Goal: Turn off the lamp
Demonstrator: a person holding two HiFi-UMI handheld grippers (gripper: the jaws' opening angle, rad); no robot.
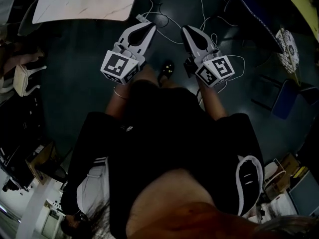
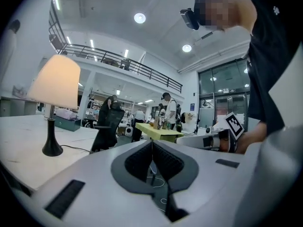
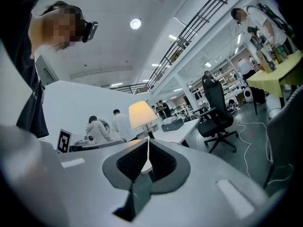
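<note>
The lamp [image 2: 57, 82] is lit, with a cream shade on a thin black stem and a round black base [image 2: 52, 150]. It stands on the white table [image 2: 28, 141], to the left in the left gripper view. The right gripper view shows the lamp [image 3: 141, 114] farther off, just above the jaws. My left gripper [image 2: 152, 144] is shut with nothing in it, still apart from the lamp. My right gripper [image 3: 148, 144] is shut and empty too. In the head view both grippers [image 1: 146, 24] [image 1: 187, 30] hang side by side over dark floor, near the table's [image 1: 84, 6] corner.
A black office chair [image 2: 108, 126] stands past the white table, and a yellow table [image 2: 158, 130] stands behind it. Several people are in the background. White cables [image 1: 167, 20] lie on the floor ahead of the grippers. Boxes and clutter line both sides of the floor.
</note>
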